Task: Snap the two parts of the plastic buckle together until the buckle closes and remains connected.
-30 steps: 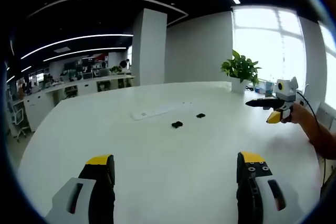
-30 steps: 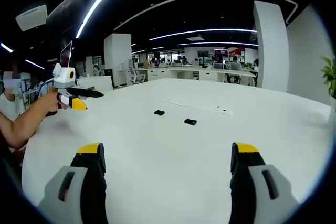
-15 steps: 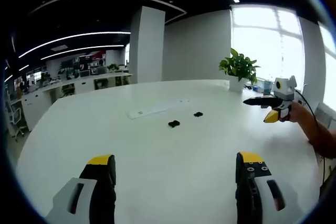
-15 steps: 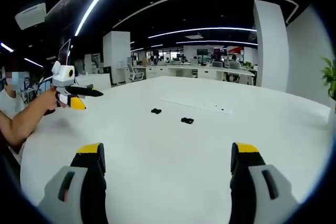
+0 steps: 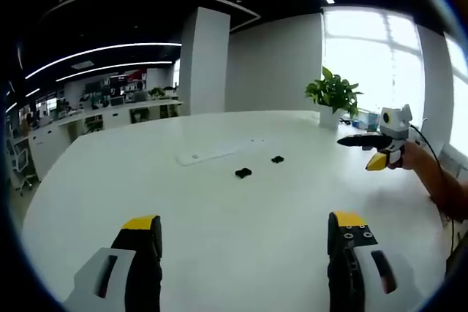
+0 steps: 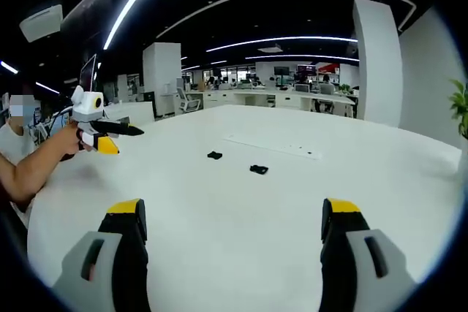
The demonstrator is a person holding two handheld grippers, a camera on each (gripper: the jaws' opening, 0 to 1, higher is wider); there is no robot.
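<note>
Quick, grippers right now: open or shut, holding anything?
Left gripper: open, holding nothing, well short of the two buckle parts.
Right gripper: open, holding nothing.

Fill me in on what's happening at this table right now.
A person holds a two-jaw gripper in each hand over a big white table. Both the left gripper and the right gripper are open and empty, held well back from the work. The two black buckle halves lie apart from each other out on the tabletop, not yet joined and untouched. A long flat white strip lies just beyond them, and a potted plant stands at the far edge.
</note>
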